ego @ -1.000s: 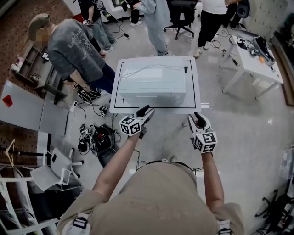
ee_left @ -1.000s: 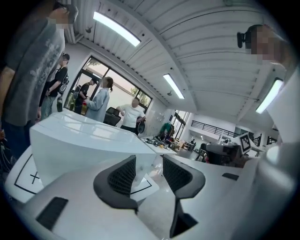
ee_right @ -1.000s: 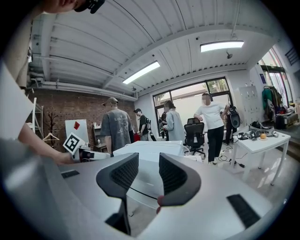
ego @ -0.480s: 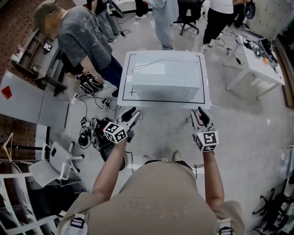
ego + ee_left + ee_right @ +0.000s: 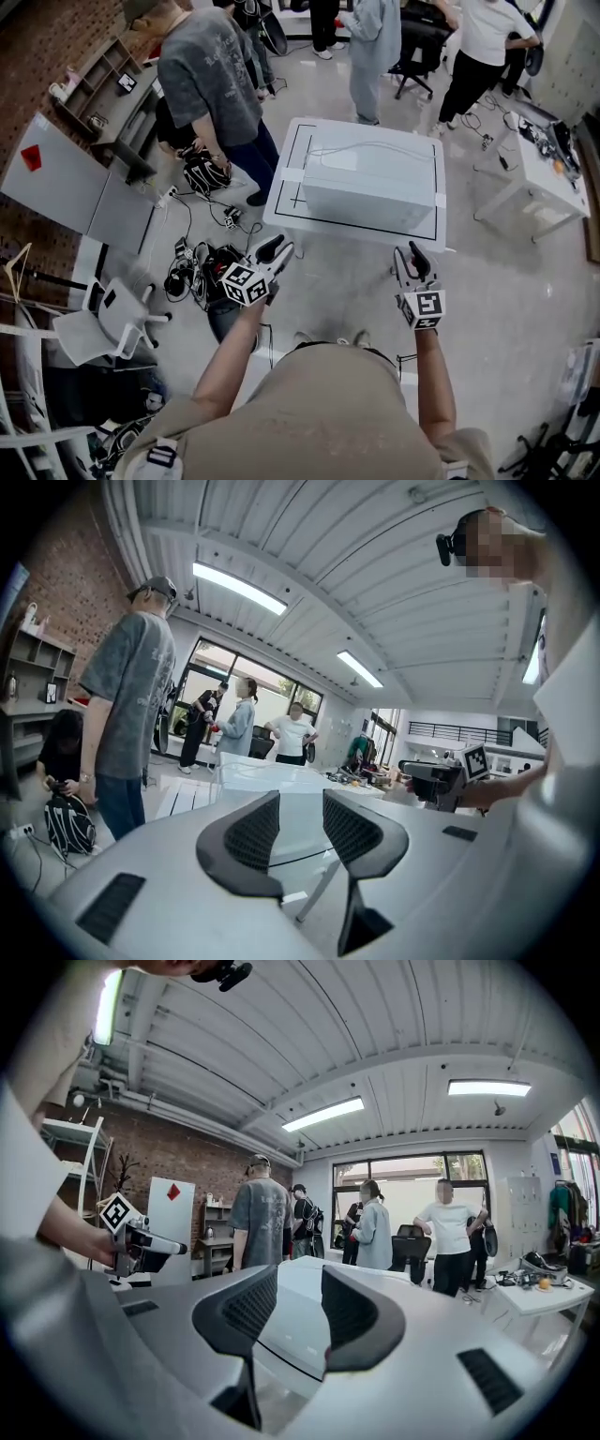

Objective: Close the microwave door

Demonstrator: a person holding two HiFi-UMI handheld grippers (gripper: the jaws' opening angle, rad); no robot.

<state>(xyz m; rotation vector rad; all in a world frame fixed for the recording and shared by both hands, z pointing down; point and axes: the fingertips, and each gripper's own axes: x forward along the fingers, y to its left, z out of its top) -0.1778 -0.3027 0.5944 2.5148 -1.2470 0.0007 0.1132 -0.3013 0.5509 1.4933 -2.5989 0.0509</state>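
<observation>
The white microwave [image 5: 370, 187] stands on a white table [image 5: 289, 202] marked with black tape. From above no door leaf sticks out of it. My left gripper [image 5: 275, 251] hangs over the floor just short of the table's near left corner. Its jaws are closing with nothing between them. My right gripper [image 5: 415, 262] is off the near right edge, jaws apart and empty. In the left gripper view the microwave [image 5: 281, 778] lies ahead beyond the left gripper [image 5: 302, 803]. The right gripper view shows the microwave [image 5: 300, 1321] between the jaws of the right gripper [image 5: 300, 1283], well ahead of them.
A person in a grey shirt [image 5: 211, 80] stands at the table's left side and others stand behind it. A bag and tangled cables [image 5: 202, 272] lie on the floor to my left. A white side table [image 5: 548, 178] is at the right, a chair [image 5: 103, 323] at the left.
Both grippers have drawn back from the table's near edge, and floor now shows between them and it. The left one also swung out to the left.
</observation>
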